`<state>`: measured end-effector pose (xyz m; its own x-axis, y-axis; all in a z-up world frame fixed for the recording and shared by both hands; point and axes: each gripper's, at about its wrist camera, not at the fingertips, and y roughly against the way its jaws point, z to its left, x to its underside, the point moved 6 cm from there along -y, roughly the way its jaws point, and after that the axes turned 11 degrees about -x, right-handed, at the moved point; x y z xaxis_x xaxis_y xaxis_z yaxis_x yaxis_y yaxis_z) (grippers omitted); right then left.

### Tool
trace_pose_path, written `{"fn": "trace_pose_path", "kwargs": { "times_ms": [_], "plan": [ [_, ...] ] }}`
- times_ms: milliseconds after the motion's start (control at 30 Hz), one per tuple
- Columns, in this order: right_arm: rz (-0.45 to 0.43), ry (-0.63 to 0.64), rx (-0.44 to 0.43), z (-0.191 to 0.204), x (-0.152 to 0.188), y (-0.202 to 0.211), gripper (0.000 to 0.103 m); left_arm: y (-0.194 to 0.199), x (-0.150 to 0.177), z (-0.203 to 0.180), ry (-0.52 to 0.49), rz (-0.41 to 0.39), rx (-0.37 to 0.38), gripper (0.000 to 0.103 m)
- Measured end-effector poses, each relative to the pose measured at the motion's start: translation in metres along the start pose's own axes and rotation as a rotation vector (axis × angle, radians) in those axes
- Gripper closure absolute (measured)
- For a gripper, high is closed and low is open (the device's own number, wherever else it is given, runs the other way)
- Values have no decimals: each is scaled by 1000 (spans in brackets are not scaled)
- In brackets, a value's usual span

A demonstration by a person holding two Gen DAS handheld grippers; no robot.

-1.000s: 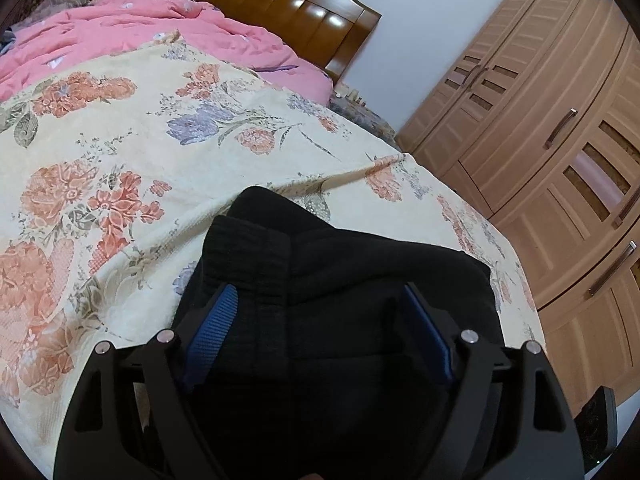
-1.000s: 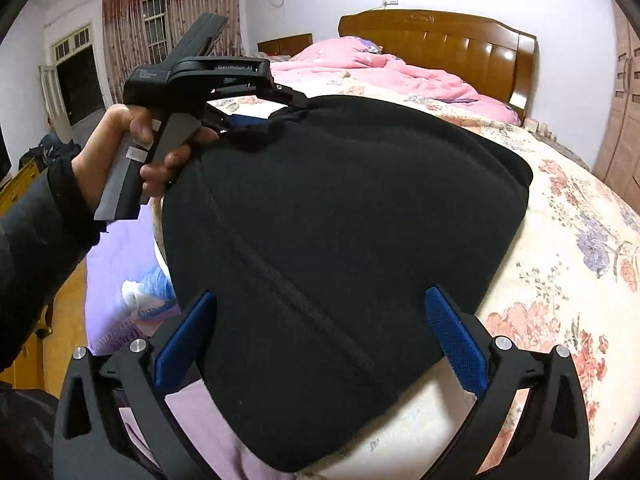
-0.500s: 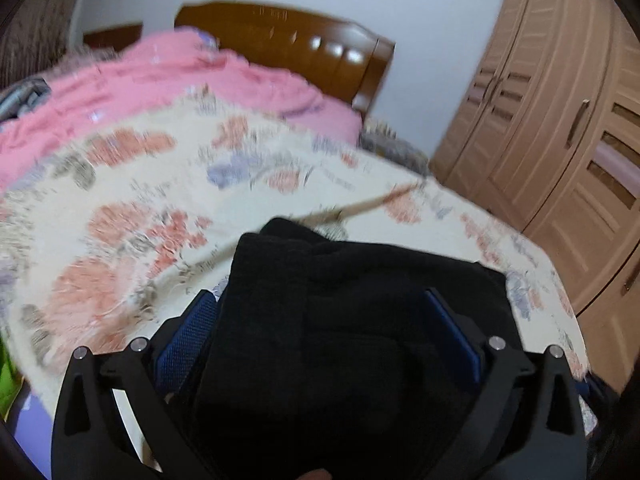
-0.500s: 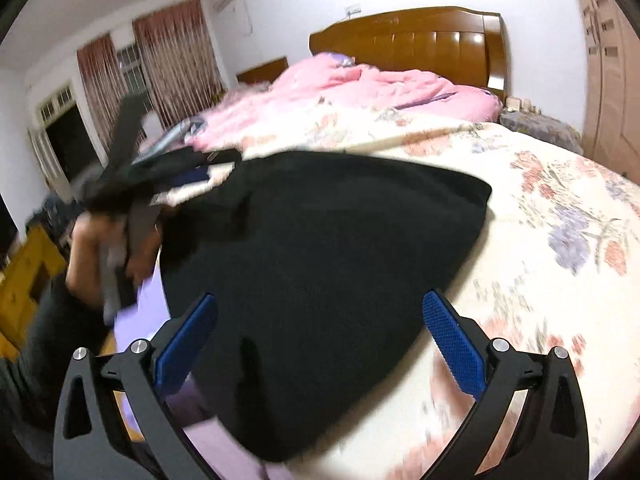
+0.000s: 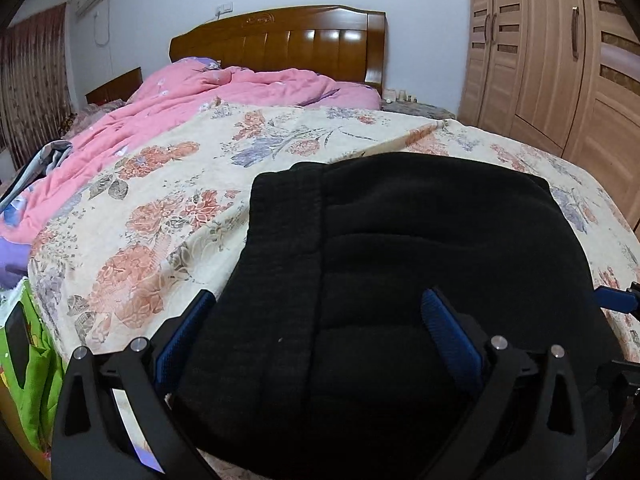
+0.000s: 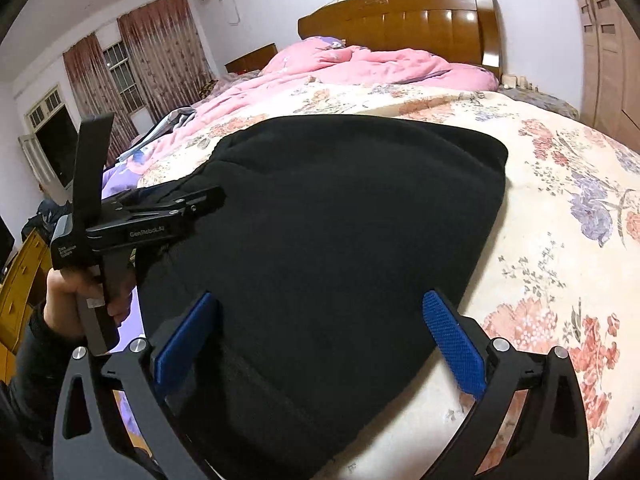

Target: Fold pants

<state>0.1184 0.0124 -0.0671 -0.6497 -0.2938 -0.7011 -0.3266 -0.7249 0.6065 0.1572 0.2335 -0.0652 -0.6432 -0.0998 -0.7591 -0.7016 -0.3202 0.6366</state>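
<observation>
The black pants [image 5: 400, 264] lie folded into a thick pad on the floral bedspread [image 5: 160, 208], with the ribbed waistband at their left edge. My left gripper [image 5: 318, 332] hovers over their near end, open, its blue pads wide apart and off the cloth. In the right wrist view the pants [image 6: 340, 240] spread ahead of my right gripper [image 6: 320, 338], also open over the near corner. The left gripper [image 6: 208, 200], held by a hand [image 6: 80, 292], sits at the pants' left edge.
A rumpled pink quilt [image 5: 240, 92] covers the far half of the bed below the wooden headboard [image 5: 280, 40]. Wooden wardrobes [image 5: 560, 60] stand to the right. A green bag [image 5: 36, 380] hangs off the bed's near left corner. Curtained windows [image 6: 160, 52] are at the far left.
The left gripper's jaws widened and it dropped from the raised pants edge to the bed. The pants now lie flat. Both views swung toward the headboard.
</observation>
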Motion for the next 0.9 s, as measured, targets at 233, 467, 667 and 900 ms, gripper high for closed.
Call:
{"fn": "trace_pose_path", "kwargs": {
  "times_ms": [233, 467, 667, 900],
  "plan": [
    [17, -38, -4, -6, 15, 15, 4, 9, 5, 2, 2, 0, -23, 1],
    [20, -27, 46, -6, 30, 35, 4, 33, 14, 4, -11, -25, -65, 1],
    [0, -12, 141, -8, 45, 59, 4, 55, 23, 8, -3, -34, -87, 1],
    [-122, -67, 205, -11, 54, 87, 4, 92, 32, 4, -10, -86, -185, 2]
  ]
}}
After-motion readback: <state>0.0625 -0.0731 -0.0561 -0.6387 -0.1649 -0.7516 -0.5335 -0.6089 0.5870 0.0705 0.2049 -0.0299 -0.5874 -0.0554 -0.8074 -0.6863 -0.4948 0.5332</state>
